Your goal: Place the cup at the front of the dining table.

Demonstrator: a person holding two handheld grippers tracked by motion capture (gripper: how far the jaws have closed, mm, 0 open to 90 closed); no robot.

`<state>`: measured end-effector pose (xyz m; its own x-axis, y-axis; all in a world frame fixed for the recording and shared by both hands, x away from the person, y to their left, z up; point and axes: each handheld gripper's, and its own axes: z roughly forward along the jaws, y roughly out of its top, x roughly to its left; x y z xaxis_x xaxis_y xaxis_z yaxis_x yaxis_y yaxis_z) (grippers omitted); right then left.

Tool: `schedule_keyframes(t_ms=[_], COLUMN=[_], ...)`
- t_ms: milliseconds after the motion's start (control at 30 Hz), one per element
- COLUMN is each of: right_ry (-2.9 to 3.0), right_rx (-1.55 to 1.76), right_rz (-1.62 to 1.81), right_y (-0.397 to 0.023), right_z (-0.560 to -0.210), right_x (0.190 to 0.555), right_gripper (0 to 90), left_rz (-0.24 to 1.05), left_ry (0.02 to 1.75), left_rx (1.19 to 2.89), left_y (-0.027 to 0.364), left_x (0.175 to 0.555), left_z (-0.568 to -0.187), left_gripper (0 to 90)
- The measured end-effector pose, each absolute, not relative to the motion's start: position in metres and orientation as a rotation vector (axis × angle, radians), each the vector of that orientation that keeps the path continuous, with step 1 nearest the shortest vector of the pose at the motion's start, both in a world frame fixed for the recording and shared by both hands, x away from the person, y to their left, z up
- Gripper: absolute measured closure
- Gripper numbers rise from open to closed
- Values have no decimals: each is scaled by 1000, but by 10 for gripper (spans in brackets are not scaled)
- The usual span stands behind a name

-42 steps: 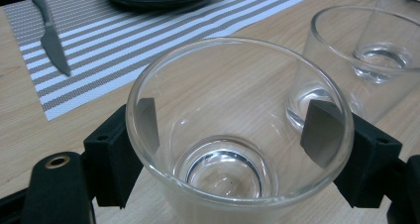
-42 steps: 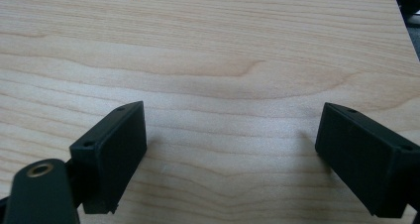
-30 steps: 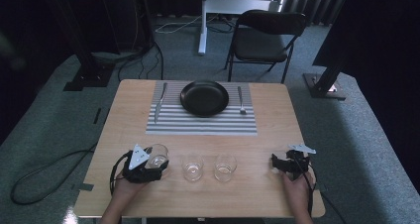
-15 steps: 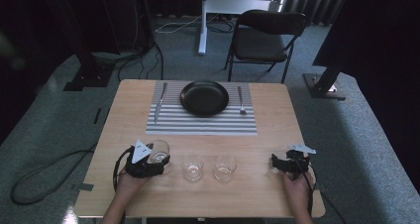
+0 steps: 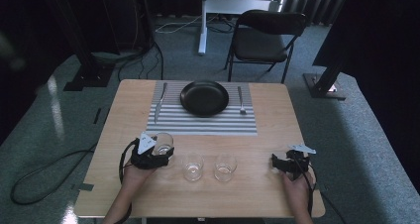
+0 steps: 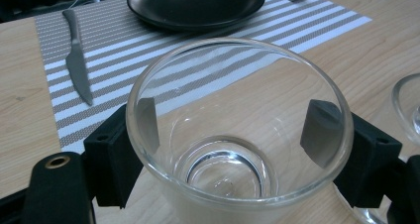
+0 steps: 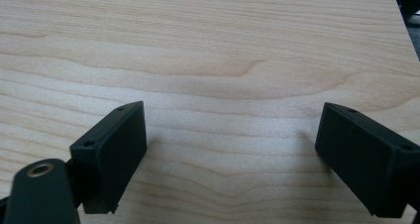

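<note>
Your left gripper [image 5: 157, 153] is clamped on the glass [image 6: 233, 130], pads across its outer wall, at the table's [image 5: 257, 194] near-left, just short of the placemat [image 5: 203, 126]. Rigid, smooth, breakable: keep it upright, squeeze gently. Right gripper [image 7: 233, 154] spread, empty.

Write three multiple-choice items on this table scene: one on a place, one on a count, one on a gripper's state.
1. Where does the knife lie?
A. left of the plate
B. on the plate
C. beside the fork
2. How many glasses stand on the table?
A. one
B. two
C. three
3. What is the left gripper doing?
A. gaping over bare wood
B. clamped on a glass
C. holding the fork

1 A: it lies on the placemat, left of the plate.
2 C: three in a row.
3 B: pads press its sides.
</note>
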<state>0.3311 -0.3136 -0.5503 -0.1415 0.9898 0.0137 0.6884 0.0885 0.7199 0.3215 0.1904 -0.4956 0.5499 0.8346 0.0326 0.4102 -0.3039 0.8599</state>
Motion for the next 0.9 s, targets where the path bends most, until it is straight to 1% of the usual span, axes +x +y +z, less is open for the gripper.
schedule_keyframes(t_ms=[500,900], right_ry=[1887,1887], right_rx=[1645,1643], right_rz=[815,815], right_y=[-314,-314], right_z=[-550,-550], right_x=[331,331], right_gripper=[119,119], left_rz=[621,639], left_ry=[1048,1076], left_rx=[1913,1898], left_y=[185,181], left_x=[341,369], left_z=[-493,-483], left_gripper=[196,196])
